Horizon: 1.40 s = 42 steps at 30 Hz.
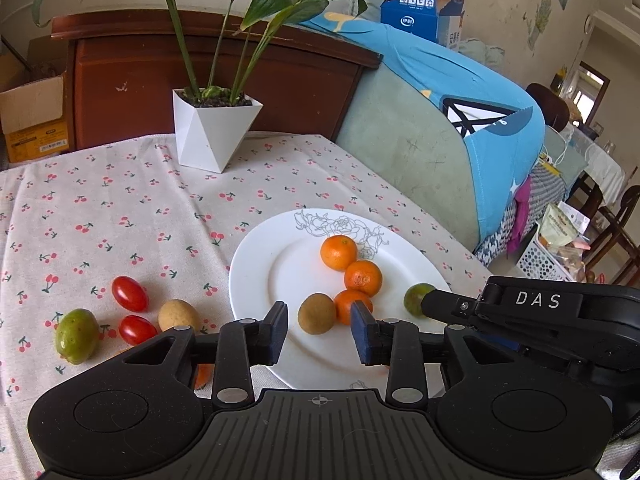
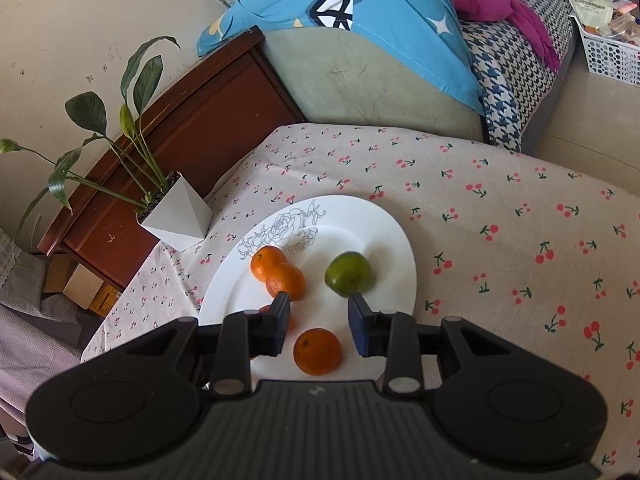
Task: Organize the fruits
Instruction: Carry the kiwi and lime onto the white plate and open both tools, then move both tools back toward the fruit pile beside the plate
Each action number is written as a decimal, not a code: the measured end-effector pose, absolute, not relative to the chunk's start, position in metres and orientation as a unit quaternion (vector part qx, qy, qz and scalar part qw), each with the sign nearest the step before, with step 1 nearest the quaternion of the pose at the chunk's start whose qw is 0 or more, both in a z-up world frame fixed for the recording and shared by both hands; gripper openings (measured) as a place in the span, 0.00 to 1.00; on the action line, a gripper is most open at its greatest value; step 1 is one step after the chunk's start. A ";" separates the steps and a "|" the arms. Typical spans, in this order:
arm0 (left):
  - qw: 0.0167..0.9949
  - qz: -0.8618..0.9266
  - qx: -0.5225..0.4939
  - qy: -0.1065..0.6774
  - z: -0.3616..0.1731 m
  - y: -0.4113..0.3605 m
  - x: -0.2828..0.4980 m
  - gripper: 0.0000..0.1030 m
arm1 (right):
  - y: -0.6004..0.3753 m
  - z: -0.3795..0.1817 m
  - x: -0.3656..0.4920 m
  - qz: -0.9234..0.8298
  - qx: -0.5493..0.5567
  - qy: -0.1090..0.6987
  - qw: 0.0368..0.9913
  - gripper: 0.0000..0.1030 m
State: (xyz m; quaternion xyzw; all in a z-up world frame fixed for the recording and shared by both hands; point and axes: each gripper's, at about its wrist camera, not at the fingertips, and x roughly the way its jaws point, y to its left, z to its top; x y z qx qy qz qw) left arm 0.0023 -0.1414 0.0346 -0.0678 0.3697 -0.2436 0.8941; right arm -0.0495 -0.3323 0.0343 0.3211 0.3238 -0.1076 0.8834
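Note:
A white plate (image 1: 276, 264) with a rose drawing holds three small oranges (image 1: 338, 252), a brown round fruit (image 1: 317, 313) and a green citrus (image 1: 414, 299). My left gripper (image 1: 319, 330) is open and empty just above the plate's near side, the brown fruit ahead between its fingers. On the cloth to the left lie two cherry tomatoes (image 1: 129, 293), a tan fruit (image 1: 178, 315) and a green fruit (image 1: 76, 335). My right gripper (image 2: 319, 322) is open above the plate (image 2: 384, 232); an orange (image 2: 317, 351) lies between its fingers, the green citrus (image 2: 348, 273) beyond.
A white angular pot with a leafy plant (image 1: 212, 132) stands at the table's far side. A wooden cabinet (image 1: 200, 80) and a sofa with a blue cover (image 1: 440, 128) lie behind. The right gripper's body (image 1: 540, 312) reaches over the plate's right edge.

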 end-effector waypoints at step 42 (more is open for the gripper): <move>0.914 -0.083 -0.117 0.378 0.060 0.001 0.009 0.33 | -0.229 0.016 -0.033 0.088 0.240 0.384 0.887 0.33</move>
